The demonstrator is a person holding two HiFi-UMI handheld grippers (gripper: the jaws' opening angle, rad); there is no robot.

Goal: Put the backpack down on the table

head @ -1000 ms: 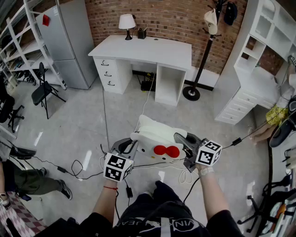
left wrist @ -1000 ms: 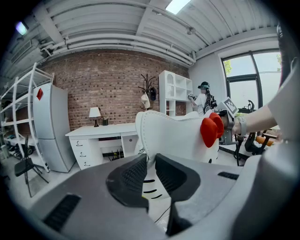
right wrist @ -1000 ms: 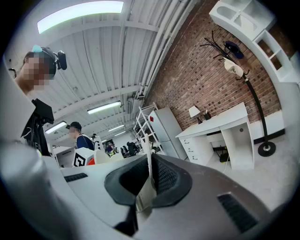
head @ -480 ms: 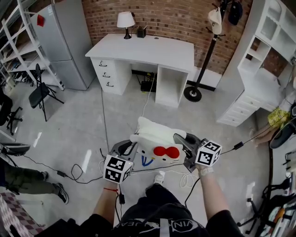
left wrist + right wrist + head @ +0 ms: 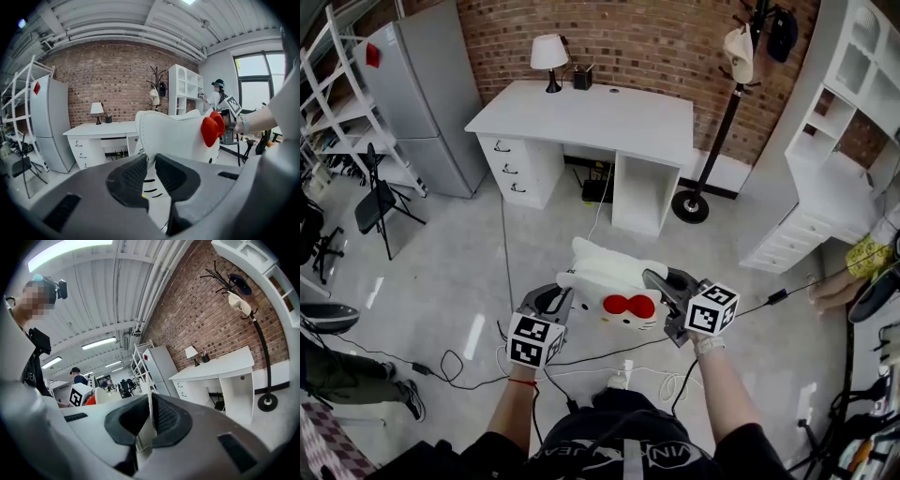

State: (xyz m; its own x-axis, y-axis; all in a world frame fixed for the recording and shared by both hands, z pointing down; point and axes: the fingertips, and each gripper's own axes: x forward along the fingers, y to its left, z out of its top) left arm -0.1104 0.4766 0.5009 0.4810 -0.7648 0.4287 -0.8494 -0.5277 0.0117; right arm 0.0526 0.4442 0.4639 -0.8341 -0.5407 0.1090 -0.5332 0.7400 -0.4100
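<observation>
Left hand-held gripper [image 5: 561, 298] has its jaws almost together and pinches a thin white edge of the backpack [image 5: 614, 281] between the ribbed pads, as the left gripper view shows. The right hand-held gripper [image 5: 656, 283] is also nearly closed, on a narrow white strip at the other side of the bag. The backpack is white with a red bow [image 5: 629, 306] and hangs in the air between the two grippers, above the grey floor [image 5: 459, 272] and well apart from the white worktop [image 5: 609, 108] at the brick wall. Its underside is covered by the grippers and the person's body, and no opening shows, so what is inside cannot be told. On the worktop stand a lamp [image 5: 549, 54] and, just beside it, a small dark holder [image 5: 582, 79]; something sticks out of the holder, but it is too small to name. The drawers [image 5: 514, 169] on the left side of the worktop are shut. Cables [image 5: 450, 361] lie on the floor near the person's feet, partly cut off by the arms.
</observation>
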